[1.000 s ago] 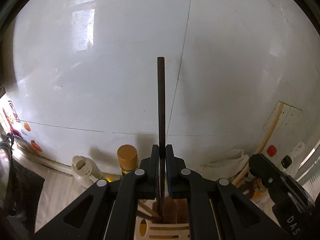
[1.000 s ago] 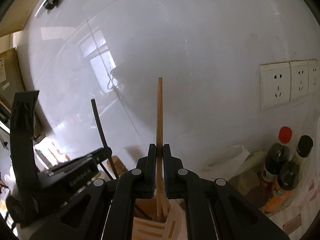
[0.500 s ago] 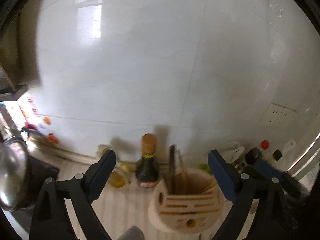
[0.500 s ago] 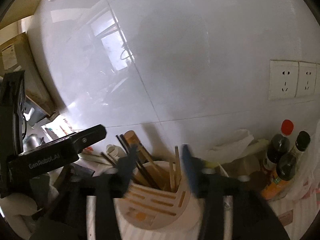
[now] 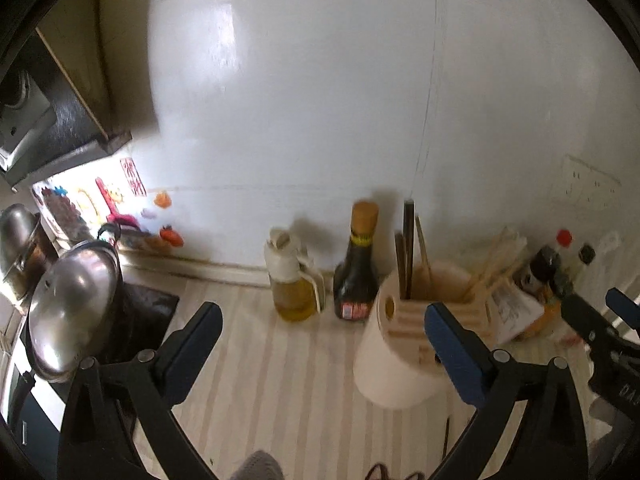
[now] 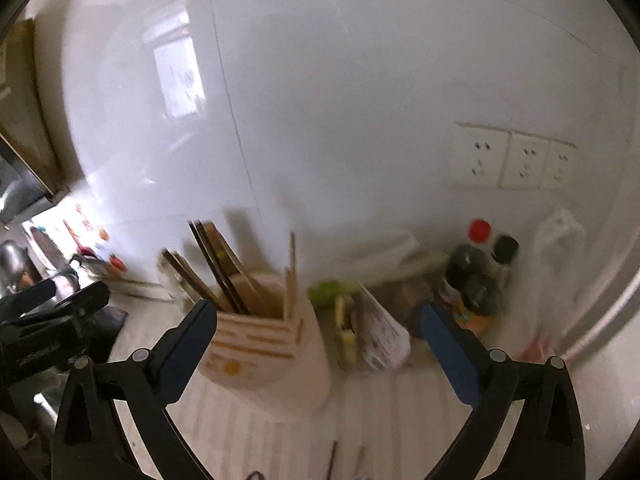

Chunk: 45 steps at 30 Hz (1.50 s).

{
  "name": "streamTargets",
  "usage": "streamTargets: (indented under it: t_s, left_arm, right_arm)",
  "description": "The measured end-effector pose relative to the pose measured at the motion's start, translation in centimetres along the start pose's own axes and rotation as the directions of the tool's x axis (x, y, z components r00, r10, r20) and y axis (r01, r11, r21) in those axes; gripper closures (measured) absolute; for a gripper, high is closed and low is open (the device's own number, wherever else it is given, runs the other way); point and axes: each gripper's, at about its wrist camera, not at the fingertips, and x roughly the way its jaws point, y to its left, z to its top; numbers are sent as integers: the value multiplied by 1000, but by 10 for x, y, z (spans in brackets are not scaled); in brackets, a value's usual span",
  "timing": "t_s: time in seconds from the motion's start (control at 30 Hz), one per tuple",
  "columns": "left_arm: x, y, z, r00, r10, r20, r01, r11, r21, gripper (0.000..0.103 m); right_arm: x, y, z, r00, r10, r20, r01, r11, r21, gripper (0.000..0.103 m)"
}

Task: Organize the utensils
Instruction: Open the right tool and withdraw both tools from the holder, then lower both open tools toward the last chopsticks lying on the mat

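A cream utensil holder stands on the striped counter with dark chopsticks and wooden ones upright in it. My left gripper hangs back from it and to its left, its jaws opening wide with nothing between them. In the right wrist view the same holder keeps dark chopsticks and a pale wooden chopstick. My right gripper is drawn back above the holder, its jaws opening, nothing between them. A loose chopstick lies on the counter in front.
An oil jug and a dark sauce bottle stand against the white wall, left of the holder. A steel pot lid is at the far left. Two sauce bottles, a paper packet and a plastic bag crowd the right.
Both grippers let go of their chopsticks, opened wide and drew back and up from the holder. The dark stick and the wooden stick now stand in the holder.
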Motion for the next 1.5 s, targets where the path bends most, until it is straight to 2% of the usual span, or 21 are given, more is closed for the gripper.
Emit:
streamTargets:
  t_s: [0.17,0.3,0.33,0.4,0.47,0.5,0.53,0.63,0.73,0.87,0.9,0.93,1.0,1.07,1.13,1.37,1.5]
  left_arm:
    - [6,-1,-27,998,14,-60,-14,1000,-3,0]
    - [20,-9,-57,991,23,-131,-20,999,26,0]
    - [26,-11,-67,988,30,-154,-24,999,37,0]
    - [37,-16,-84,980,38,-195,-28,998,55,0]
    - [54,-22,-106,966,51,-255,-32,996,78,0]
    - [62,-25,-115,958,55,-283,-30,996,90,0]
    - [68,-27,-124,950,57,-306,-29,995,96,0]
    - [85,-35,-148,927,57,-370,-15,993,114,0]
    - [96,-44,-167,909,52,-414,3,992,129,0]
    - [106,-54,-180,890,48,-454,23,989,149,0]
    - [107,-57,-184,886,47,-461,28,988,154,0]
    - [108,-60,-187,883,45,-468,34,987,160,0]
    - [110,-67,-192,878,46,-477,41,985,169,0]
    - [111,-74,-194,874,40,-485,51,983,174,0]
    - [111,-81,-196,872,37,-488,61,981,184,0]
    - [109,-117,-205,860,14,-510,116,968,223,0]
    - [110,-143,-214,838,-29,-545,175,961,216,0]
  right_arm:
    - [6,-25,-27,995,-8,-97,16,996,84,0]
    - [28,-46,-58,972,-31,-232,56,993,103,0]
    - [37,-51,-70,959,-40,-282,71,993,99,0]
    - [63,-63,-103,918,-43,-395,93,990,109,0]
    - [82,-68,-129,880,-36,-474,104,988,117,12]
    - [96,-72,-149,847,-28,-531,110,986,123,16]
    - [106,-75,-163,824,-18,-566,112,985,132,21]
    - [128,-79,-200,769,0,-640,123,981,149,26]
    - [139,-77,-224,735,12,-678,132,978,160,39]
    - [143,-73,-241,714,-6,-700,142,980,136,59]
    - [142,-73,-242,724,-17,-690,143,982,126,62]
    - [141,-72,-244,722,-32,-691,148,983,109,71]
    - [139,-73,-246,725,-58,-686,151,986,77,79]
    - [136,-78,-249,724,-61,-687,146,987,66,94]
    - [132,-87,-252,719,-46,-694,133,988,72,95]
    - [117,-138,-265,694,-70,-717,150,987,49,96]
    - [110,-168,-270,691,-79,-719,177,982,62,96]
